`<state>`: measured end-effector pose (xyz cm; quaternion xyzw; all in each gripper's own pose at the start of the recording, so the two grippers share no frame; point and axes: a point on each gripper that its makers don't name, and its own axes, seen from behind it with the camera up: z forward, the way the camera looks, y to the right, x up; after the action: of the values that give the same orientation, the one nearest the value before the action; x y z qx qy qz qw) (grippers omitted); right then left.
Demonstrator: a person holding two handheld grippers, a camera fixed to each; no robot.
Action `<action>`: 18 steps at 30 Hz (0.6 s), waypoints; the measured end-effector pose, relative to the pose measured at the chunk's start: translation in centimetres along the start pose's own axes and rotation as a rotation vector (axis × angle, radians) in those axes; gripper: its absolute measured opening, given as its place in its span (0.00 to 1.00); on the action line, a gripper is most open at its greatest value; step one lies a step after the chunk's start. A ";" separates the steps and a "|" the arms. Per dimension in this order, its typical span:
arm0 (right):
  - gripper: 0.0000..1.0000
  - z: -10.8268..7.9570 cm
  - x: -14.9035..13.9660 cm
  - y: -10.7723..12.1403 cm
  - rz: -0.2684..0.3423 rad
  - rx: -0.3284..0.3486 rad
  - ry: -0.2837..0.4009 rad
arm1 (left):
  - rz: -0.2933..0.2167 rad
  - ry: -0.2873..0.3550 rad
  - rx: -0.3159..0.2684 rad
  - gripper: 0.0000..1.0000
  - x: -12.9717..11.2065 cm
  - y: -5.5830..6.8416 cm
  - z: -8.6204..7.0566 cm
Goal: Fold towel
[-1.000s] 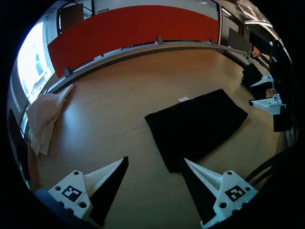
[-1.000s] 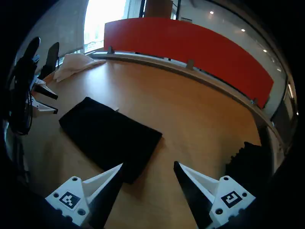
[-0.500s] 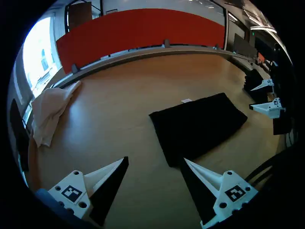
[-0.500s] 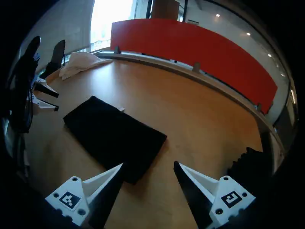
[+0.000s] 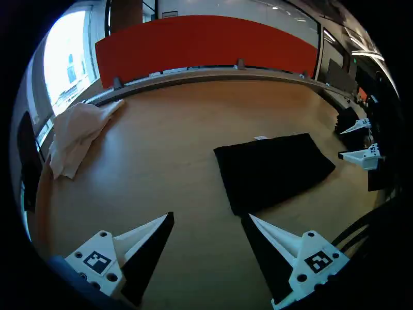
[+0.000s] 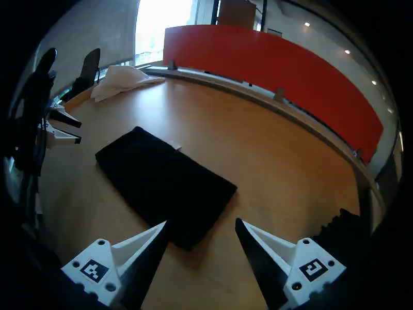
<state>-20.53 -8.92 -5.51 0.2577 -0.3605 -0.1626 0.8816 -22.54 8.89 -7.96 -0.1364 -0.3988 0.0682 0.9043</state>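
Note:
A black folded towel (image 5: pixel 273 168) lies flat on the wooden table, a small white tag at its far edge. In the left gripper view my left gripper (image 5: pixel 206 225) hovers open just short of the towel's near corner, nothing between its fingers. The right gripper (image 5: pixel 360 140) appears at the far right of that view, past the towel's other end. In the right gripper view the same towel (image 6: pixel 162 183) stretches from centre to left, and my right gripper (image 6: pixel 201 232) stands open over its near end. The left gripper (image 6: pixel 63 126) appears at the left, beyond the towel.
A crumpled white cloth (image 5: pixel 75 134) lies at the table's far left corner, also the white cloth (image 6: pixel 121 80) near a chair. A red partition (image 5: pixel 206 44) runs along the table's far edge. A stack of dark folded cloths (image 6: pixel 340 230) sits at the right.
Both views have swung a little: the towel has slid rightward in each frame and the white cloth has come further into view. Both grippers stay open and empty.

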 end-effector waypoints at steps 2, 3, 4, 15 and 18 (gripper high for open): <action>0.94 0.1 -0.2 -0.2 -0.007 0.010 -0.005 | -0.004 0.002 0.006 0.97 -0.2 -0.2 -0.2; 0.94 0.1 -0.3 -0.2 -0.010 0.014 -0.007 | -0.006 0.003 0.009 0.97 -0.4 -0.3 -0.3; 0.93 0.2 -0.4 -0.3 -0.016 0.017 -0.012 | -0.008 0.005 0.013 0.97 -0.5 -0.4 -0.4; 0.94 0.9 -2.1 -1.0 -0.038 0.056 -0.048 | -0.034 0.023 0.048 0.97 -2.1 -1.2 -1.6; 0.93 1.1 -2.5 -1.2 -0.042 0.068 -0.059 | -0.050 0.034 0.048 0.97 -2.3 -1.2 -2.0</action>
<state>-23.18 -9.04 -6.92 0.2901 -0.3863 -0.1766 0.8576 -22.61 6.81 -10.47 -0.1058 -0.3846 0.0529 0.9155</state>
